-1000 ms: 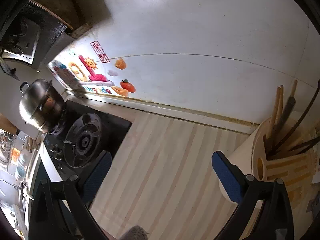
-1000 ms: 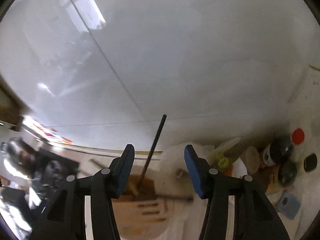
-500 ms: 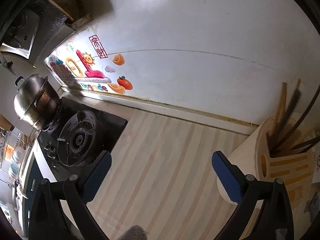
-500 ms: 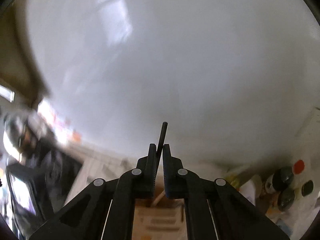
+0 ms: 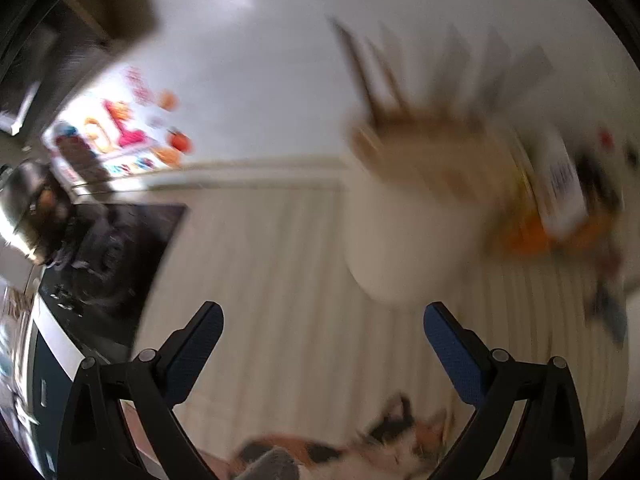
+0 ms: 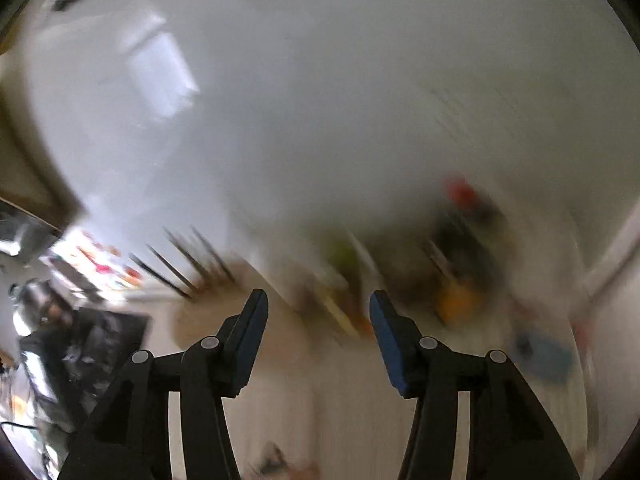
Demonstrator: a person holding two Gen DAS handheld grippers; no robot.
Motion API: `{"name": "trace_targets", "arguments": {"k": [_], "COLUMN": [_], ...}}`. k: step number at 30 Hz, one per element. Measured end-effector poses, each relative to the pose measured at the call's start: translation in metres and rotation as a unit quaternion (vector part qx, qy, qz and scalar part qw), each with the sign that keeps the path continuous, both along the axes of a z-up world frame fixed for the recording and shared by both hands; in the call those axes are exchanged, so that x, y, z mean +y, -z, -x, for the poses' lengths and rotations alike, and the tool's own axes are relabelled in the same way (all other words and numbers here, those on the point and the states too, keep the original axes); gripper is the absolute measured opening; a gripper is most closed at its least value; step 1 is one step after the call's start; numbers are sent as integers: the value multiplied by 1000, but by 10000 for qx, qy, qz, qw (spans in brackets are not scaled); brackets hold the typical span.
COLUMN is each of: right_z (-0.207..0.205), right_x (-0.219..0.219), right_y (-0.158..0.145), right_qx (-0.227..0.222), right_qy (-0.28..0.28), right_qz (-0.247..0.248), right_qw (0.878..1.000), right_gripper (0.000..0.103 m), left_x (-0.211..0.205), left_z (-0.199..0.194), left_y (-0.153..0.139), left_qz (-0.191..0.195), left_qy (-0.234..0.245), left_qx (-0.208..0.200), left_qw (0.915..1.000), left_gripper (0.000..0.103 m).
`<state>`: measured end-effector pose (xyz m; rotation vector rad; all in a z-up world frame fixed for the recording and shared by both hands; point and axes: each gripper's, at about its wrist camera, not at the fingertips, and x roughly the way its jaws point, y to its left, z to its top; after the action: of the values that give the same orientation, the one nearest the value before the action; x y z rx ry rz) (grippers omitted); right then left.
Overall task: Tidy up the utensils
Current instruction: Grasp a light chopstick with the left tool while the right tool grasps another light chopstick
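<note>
Striped bench (image 5: 280, 280) is carrying the utensil holder (image 5: 412, 248) beside the stove (image 5: 108, 252); I'm spreading my empty right tool (image 6: 316, 320), left tool (image 5: 322, 336) gaping, judging slower reaches wiser.

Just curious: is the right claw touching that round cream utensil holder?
Apart. The right wrist view shows the right claw open and empty, the holder off beside it.
</note>
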<state>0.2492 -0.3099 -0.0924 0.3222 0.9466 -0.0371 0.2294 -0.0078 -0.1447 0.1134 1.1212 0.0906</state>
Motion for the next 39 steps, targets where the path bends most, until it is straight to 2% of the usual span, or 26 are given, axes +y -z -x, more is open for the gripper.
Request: {"name": "trace_targets", "arguments": {"k": [3,4,5,7,9,13,15,16,17,20,22,23,24,27,30,33,39], "right_z": [43,53,63,76,82,84,81,81,79,67,63,60,59,56,55,59,62], "right_x": [-43,-52,-57,-61,-61,-56,-56,-54,-52,-44,-40,-36,-33,-13,11,42,75], "right_y": [82,105,133,177,206,233,240,244,244,243,242,243,243,244,245,247,244], "right_qx": [952,1223,1540,1990,2219,2426,2475,2474,2441,2422,2428,2443,2461,2466,2586,2717,2779], "right_qy": [506,590,655,703,677,483,412,349,288,75,-8,1,27,-128,-471,-865,-1256], "right_qz": [-349,-456,-544,-614,-587,-452,-391,-350,-272,81,147,328,399,454,84,-97,523], "right_qw": [9936,9897,9844,9755,9709,9679,9672,9677,9689,9702,9700,9691,9684,9680,9648,9584,9509], "right_gripper": [54,52,46,44,43,43,43,43,43,43,38,13,8,7,7,7,7], "left_x": [-42,-53,-63,-85,-100,-121,-126,-127,-127,-128,-122,-116,-108,-76,-39,-17,-7], "left_z": [16,18,19,17,12,-5,-12,-14,-14,-9,-1,4,8,22,37,44,25], "left_y": [45,56,68,95,117,152,163,167,166,167,166,166,165,163,162,162,165], "left_qz": [3,2,1,13,16,-105,-176,-188,-86,-304,-428,-456,-452,-373,-203,-13,151], "left_qy": [393,485,545,754,887,931,879,830,852,974,1024,993,901,566,131,-151,-155], "left_qx": [537,682,833,1093,1360,1657,1672,1676,1600,1538,1511,1528,1565,1736,1945,1983,1949], "left_qw": [9978,9965,9950,9911,9867,9817,9818,9822,9834,9828,9823,9822,9825,9825,9806,9800,9806], "left_gripper": [102,102,102,100,81,60,28,20,4,4,4,4,4,4,4,5,5]}}
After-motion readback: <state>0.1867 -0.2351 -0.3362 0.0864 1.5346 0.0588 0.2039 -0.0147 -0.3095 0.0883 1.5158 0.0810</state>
